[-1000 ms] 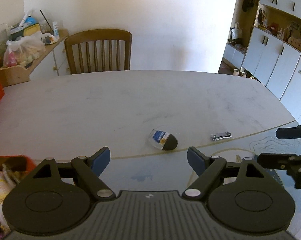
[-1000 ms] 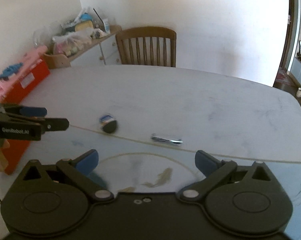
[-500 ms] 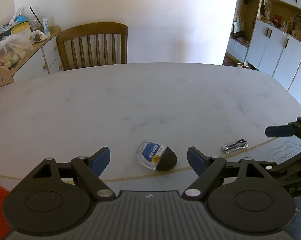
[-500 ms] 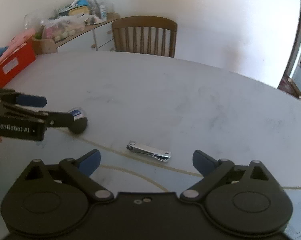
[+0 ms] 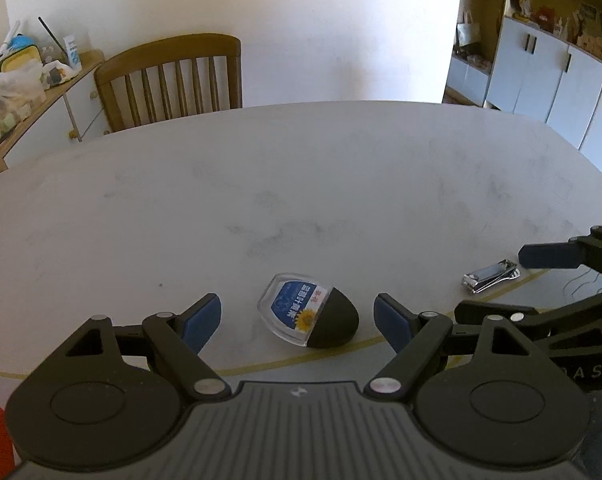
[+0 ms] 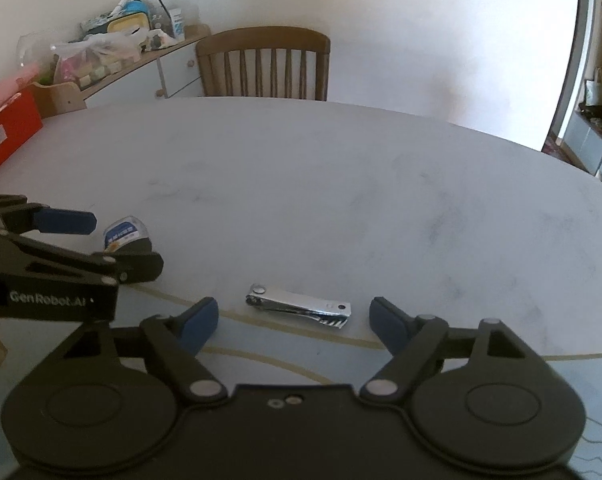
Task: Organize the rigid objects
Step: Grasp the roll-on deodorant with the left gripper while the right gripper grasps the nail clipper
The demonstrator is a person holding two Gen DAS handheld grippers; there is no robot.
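Two small rigid items lie on the pale marble-look table (image 5: 301, 184), near its front edge, well apart from each other. Each has one gripper lined up on it.

Left gripper (image 5: 297, 322): jaws apart, nothing clamped. The blue-labelled case with dark cap (image 5: 308, 316) lies on its side between the blue pads, touching neither. The gripper is tilted downward at it, so the judgement is a straddling approach before a pinch across the case's width.

Right gripper (image 6: 293, 320): jaws have just been closing but stand apart, clamped on nothing. The nail clipper (image 6: 297, 306) lies flat, lengthwise across the gap between the pads, with clear table showing on either end. Closing along its length would likely catch it end to end; a thin flat metal piece may slip or pivot under that kind of grip.

Both items sit just beyond a thin yellow curved line on the tabletop. No container for sorting is clearly identifiable; a red box (image 6: 5, 136) stands at the table's far left edge in the right wrist view, its role uncertain.

Writing: "GenRobot.AI" in white on the side of the left gripper, read from the right wrist view. The case label carries white characters and a sunflower picture; the characters are too small to read. Fragment "DAS" shows on the right gripper's flank.
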